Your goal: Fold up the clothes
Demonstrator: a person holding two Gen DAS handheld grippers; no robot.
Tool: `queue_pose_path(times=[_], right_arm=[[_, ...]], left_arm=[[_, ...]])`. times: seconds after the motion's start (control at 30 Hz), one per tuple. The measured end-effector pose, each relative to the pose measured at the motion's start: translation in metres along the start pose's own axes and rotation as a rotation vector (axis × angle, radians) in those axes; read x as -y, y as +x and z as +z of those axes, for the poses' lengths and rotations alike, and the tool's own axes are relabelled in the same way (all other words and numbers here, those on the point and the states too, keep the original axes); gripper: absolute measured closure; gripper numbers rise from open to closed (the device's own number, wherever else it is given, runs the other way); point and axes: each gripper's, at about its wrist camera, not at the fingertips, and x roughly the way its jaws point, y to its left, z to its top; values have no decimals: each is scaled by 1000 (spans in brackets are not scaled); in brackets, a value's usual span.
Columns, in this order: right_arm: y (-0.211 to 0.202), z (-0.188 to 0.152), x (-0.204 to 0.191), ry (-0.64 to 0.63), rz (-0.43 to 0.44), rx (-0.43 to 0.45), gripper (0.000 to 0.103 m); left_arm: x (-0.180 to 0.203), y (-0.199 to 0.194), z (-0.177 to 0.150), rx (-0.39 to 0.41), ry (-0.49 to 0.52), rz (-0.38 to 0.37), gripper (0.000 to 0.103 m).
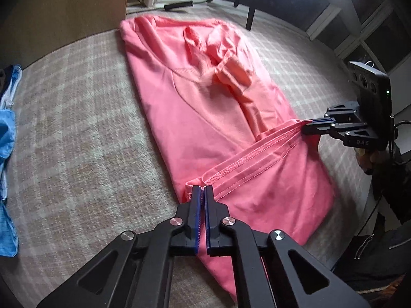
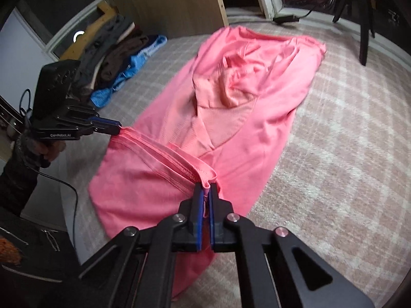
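Observation:
A pink shirt [image 1: 200,107] lies lengthwise on a checked blanket, sleeves folded onto its middle. Its stitched hem [image 1: 246,156] is stretched between both grippers near me. My left gripper [image 1: 203,188] is shut on the hem's left corner. The right gripper [image 1: 307,125] pinches the other corner at the right of this view. In the right wrist view the pink shirt [image 2: 269,118] runs away from me, my right gripper [image 2: 206,186] is shut on a hem corner, and the left gripper [image 2: 118,127] holds the far corner at the left.
A pile of blue and dark clothes [image 2: 120,59] lies at the blanket's left side, seen as blue cloth [image 1: 7,133] in the left wrist view. A wooden panel [image 2: 167,2] stands behind. Black stand legs [image 2: 363,25] rise at the far right. The checked blanket [image 1: 77,133] is bare beside the shirt.

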Motion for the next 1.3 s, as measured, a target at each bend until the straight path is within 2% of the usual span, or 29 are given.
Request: queue_pose_path(times=[0.17, 0.3, 0.37, 0.4, 0.43, 0.53, 0.67, 0.8, 0.83, 0.9, 0.93, 0.97, 1.03, 1.1, 1.17, 1.27, 1.3], right_arm=[[-9, 3, 7, 24, -43, 24, 99], [1, 6, 23, 87, -79, -40, 97], [-20, 4, 27, 128, -45, 17, 91], [-29, 0, 24, 133, -35, 31, 79], [-38, -4, 22, 137, -25, 46, 73], [-57, -19, 8, 137, 21, 66, 73], [-36, -42, -23, 116, 72, -7, 73], [-16, -66, -43, 109, 117, -80, 73], [-11, -73, -47, 102, 121, -115, 73], [-9, -87, -53, 68, 74, -189, 73], [-9, -94, -55, 55, 52, -220, 73], [-19, -94, -53, 67, 48, -207, 73], [-38, -96, -49, 93, 40, -179, 73], [-51, -87, -47, 113, 39, -115, 73], [-50, -75, -51, 99, 34, -67, 73], [-27, -62, -63, 60, 50, -59, 73], [-17, -65, -66, 52, 44, -96, 73]], left_arm=[[1, -1, 12, 16, 24, -6, 101], [-11, 27, 25, -47, 12, 89, 98], [-17, 20, 24, -28, -6, 120, 98], [-19, 14, 23, -10, -16, 129, 98], [-21, 7, 21, 5, -24, 128, 94], [-17, -8, 11, 27, -21, 73, 77], [5, 8, -5, -27, -10, 0, 76], [24, 6, -32, -53, -32, -67, 76], [29, 5, -43, -69, -27, -67, 76], [37, 8, -67, -127, 8, -17, 74], [42, 10, -80, -156, 25, 8, 81], [44, 8, -88, -168, 27, 23, 83], [40, -6, -89, -142, -15, 31, 83], [42, -19, -81, -79, -22, 42, 83], [47, -17, -66, -39, -3, 14, 81], [52, -5, -43, -2, 21, -31, 80], [47, 0, -38, -5, 15, -38, 80]])
